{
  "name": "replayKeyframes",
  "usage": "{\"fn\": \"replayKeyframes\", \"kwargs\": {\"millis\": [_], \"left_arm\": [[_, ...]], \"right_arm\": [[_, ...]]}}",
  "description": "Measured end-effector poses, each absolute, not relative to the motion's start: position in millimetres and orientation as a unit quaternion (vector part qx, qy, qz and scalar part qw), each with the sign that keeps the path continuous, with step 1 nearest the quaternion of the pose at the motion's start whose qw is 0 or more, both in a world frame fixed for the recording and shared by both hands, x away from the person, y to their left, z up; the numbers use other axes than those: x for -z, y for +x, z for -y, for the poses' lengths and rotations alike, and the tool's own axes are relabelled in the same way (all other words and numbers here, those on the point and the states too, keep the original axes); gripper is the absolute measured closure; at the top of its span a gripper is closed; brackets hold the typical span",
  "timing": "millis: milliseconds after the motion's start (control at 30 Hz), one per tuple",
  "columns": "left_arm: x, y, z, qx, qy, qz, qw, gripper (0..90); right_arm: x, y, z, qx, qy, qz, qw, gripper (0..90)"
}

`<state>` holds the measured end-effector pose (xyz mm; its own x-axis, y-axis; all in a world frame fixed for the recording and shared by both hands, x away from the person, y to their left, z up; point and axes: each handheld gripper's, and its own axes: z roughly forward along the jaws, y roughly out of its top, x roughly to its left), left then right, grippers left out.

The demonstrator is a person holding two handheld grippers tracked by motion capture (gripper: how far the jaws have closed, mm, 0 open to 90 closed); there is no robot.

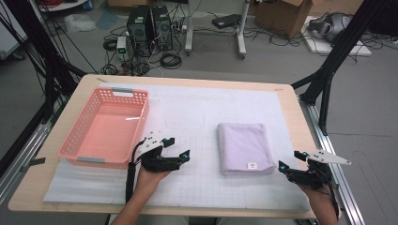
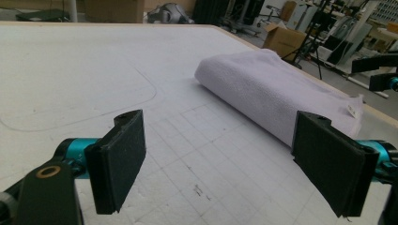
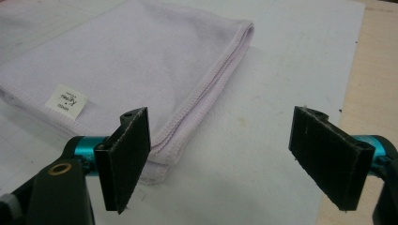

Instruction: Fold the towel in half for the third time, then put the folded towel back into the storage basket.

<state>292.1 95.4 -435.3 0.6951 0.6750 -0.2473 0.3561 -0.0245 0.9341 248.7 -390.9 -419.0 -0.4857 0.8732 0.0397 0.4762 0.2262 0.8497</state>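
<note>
Your folded towel (image 1: 245,148) lies right of centre in the high view, long axis running up the frame. Your right gripper (image 1: 293,163), jaws wide and empty, sits just off its lower-right corner; your left gripper (image 1: 177,148), also spread with nothing held, waits farther off, beside the pink basket (image 1: 75,136).

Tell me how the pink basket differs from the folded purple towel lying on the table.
The pink basket is a rigid, open, slotted tub with raised walls and nothing inside it; the folded purple towel is soft, solid cloth lying flat in layers. The basket sits at the table's left side, the towel right of the middle. The towel carries a small white label; the basket has grey handles. Both rest on the white mat.
</note>
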Motion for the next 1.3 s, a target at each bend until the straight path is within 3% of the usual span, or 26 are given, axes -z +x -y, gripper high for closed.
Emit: {"fn": "replayKeyframes", "kwargs": {"millis": [733,1300], "left_arm": [[439,299,-93,-0.126,0.708,-0.378,0.583,21.1],[428,337,-33,-0.082,0.720,-0.376,0.578,27.5]], "right_arm": [[425,252,385,-0.418,0.451,-0.757,0.221,19.9],[426,255,383,-0.419,0.453,-0.756,0.217,20.0]]}}
